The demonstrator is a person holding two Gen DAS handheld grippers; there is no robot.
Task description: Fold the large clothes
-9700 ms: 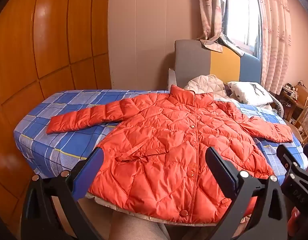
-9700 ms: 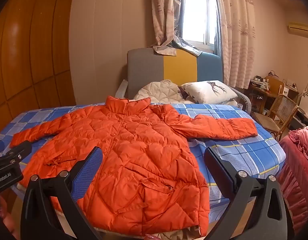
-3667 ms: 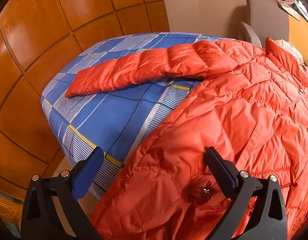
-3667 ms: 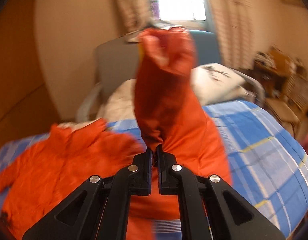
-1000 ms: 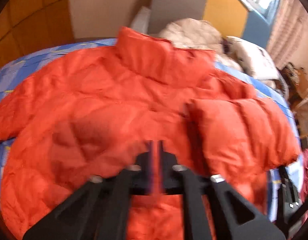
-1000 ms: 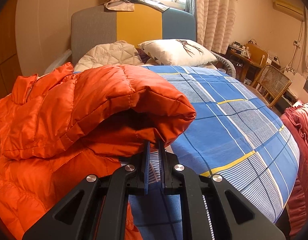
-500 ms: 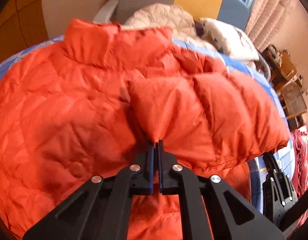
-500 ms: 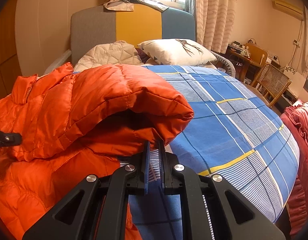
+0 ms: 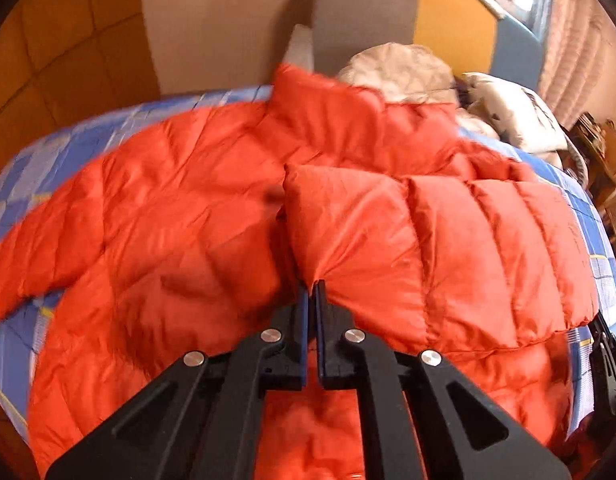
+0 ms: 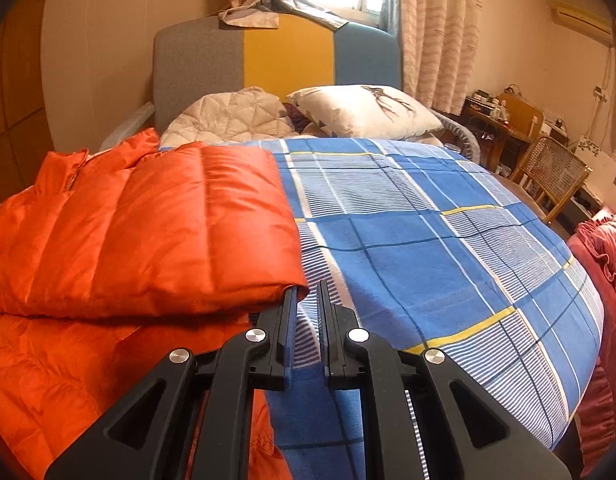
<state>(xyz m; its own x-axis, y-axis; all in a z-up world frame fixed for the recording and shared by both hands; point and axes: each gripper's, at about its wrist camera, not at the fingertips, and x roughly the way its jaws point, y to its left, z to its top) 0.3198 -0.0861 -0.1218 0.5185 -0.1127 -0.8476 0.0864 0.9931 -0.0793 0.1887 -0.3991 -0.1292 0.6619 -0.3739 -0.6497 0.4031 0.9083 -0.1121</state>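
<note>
An orange puffer jacket (image 9: pixel 167 220) lies spread on a bed with a blue plaid sheet (image 10: pixel 428 248), collar (image 9: pixel 320 100) at the far side. One sleeve (image 9: pixel 448 248) is folded flat across the jacket's chest. My left gripper (image 9: pixel 311 286) is shut on the cuff corner of that sleeve, over the jacket's middle. My right gripper (image 10: pixel 305 286) sits at the sleeve's fold (image 10: pixel 155 232) by the jacket's right edge. Its jaws stand narrowly apart, pinching only a corner of the fold at the tips. It also shows as black bars at the right edge of the left wrist view, right gripper (image 9: pixel 610 356).
A beige quilted garment (image 10: pixel 231 120) and a white pillow (image 10: pixel 364 114) lie by the grey, yellow and blue headboard (image 10: pixel 287 56). A wicker chair (image 10: pixel 552 176) and a desk stand to the right. Red cloth (image 10: pixel 604 272) lies beside the bed. Wood panelling (image 9: pixel 67 40) lines the left.
The left gripper has drawn the cuff further over the jacket's middle. The sleeve, puffed up over the right gripper before, now lies stretched flat. The right gripper has kept still.
</note>
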